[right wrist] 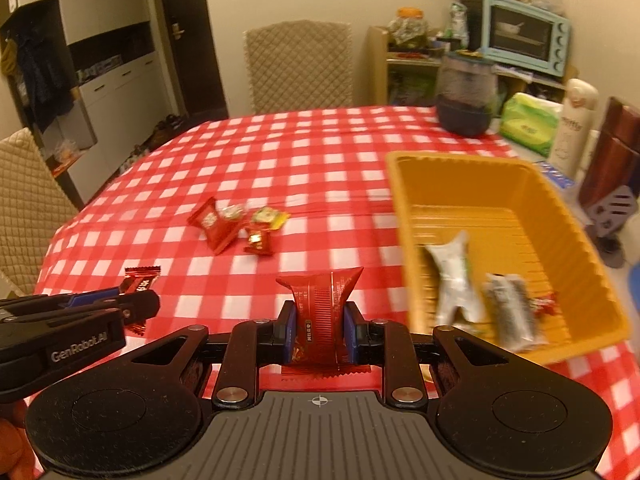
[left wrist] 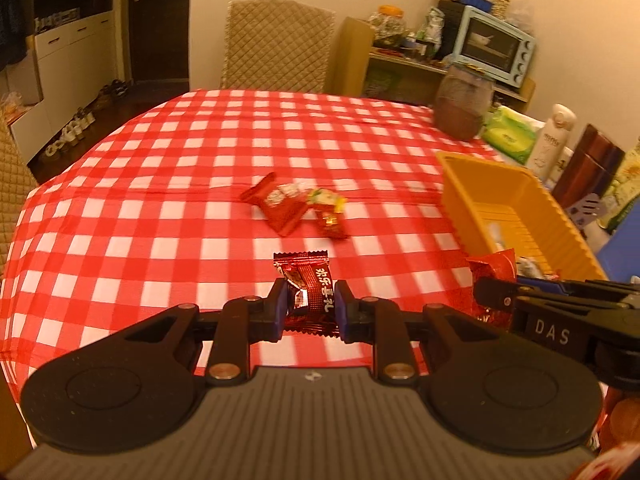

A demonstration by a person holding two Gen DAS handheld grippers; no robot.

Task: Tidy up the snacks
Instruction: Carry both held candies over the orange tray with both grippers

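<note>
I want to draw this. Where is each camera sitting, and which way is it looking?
Left wrist: on the left gripper, looking down along its fingers across the table; it holds a dark red candy.
Right wrist: on the right gripper, looking the same way; it holds a red snack packet.
Both show the yellow basket, the loose snacks and the other gripper.

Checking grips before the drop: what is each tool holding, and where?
Left tool: dark red candy, pinched across its middle. Right tool: red snack packet, pinched across its middle.
</note>
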